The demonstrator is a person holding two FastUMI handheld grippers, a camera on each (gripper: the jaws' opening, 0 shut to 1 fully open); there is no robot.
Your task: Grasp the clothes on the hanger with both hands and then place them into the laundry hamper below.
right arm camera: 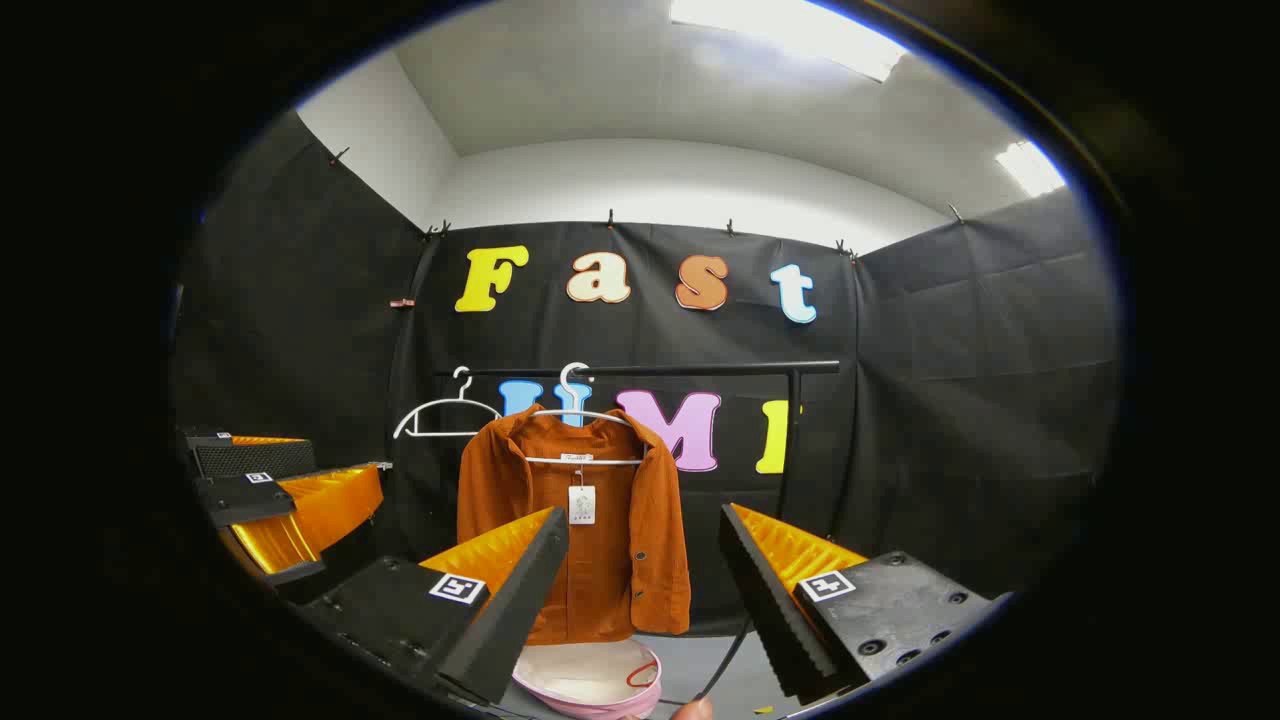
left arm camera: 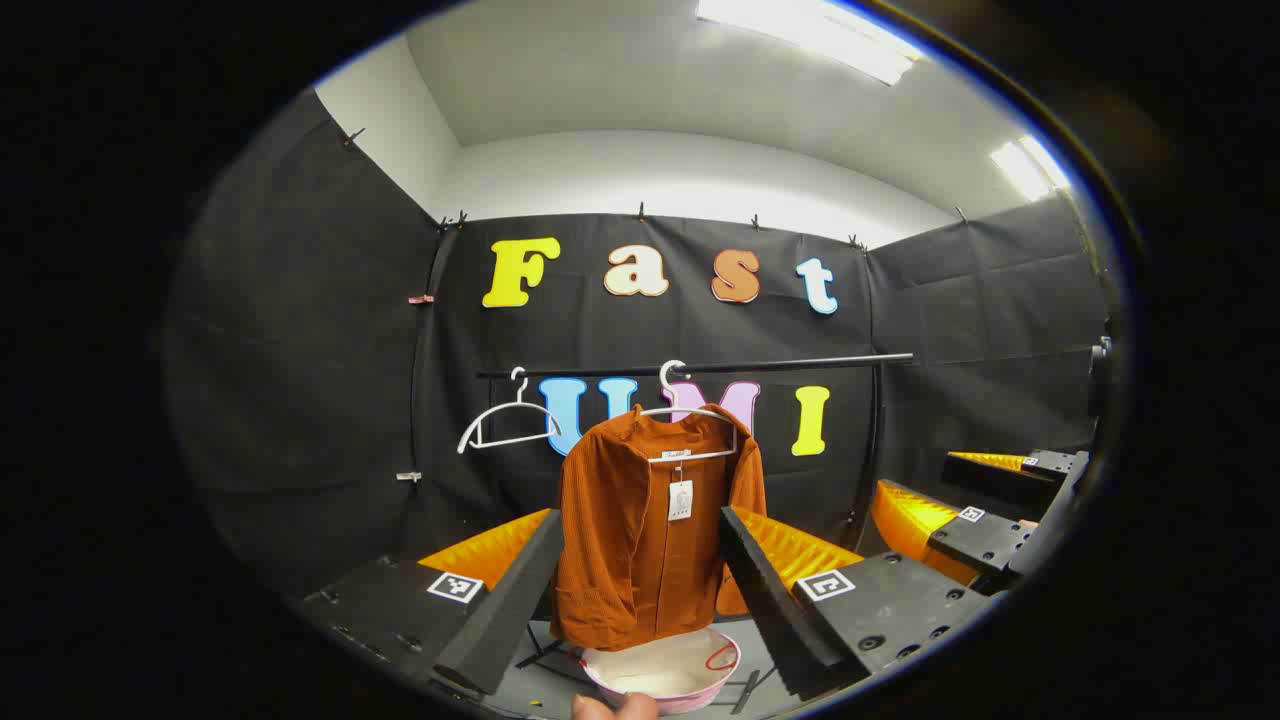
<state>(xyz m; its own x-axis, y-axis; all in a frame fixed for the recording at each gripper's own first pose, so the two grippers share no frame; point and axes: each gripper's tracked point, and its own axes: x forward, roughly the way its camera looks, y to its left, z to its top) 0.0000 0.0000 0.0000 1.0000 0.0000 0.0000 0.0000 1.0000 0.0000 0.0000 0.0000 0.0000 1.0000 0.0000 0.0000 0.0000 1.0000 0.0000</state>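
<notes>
Black booth cloth behind; orange shirt [left arm camera: 650, 520] hangs frame-centre on its hanger [left arm camera: 690, 415] over the hamper [left arm camera: 665, 670], so I hold left gripper [left arm camera: 640, 570] and right gripper [right arm camera: 645, 570] wide open, empty.

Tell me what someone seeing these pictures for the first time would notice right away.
The rust-orange jacket stands out most, hanging with a white tag from a white hanger on the black rail, beside an empty hanger. Directly below it sits the pink-rimmed laundry hamper on the floor. The left gripper and the right gripper both point at the jacket with fingers spread, neither touching it.
</notes>
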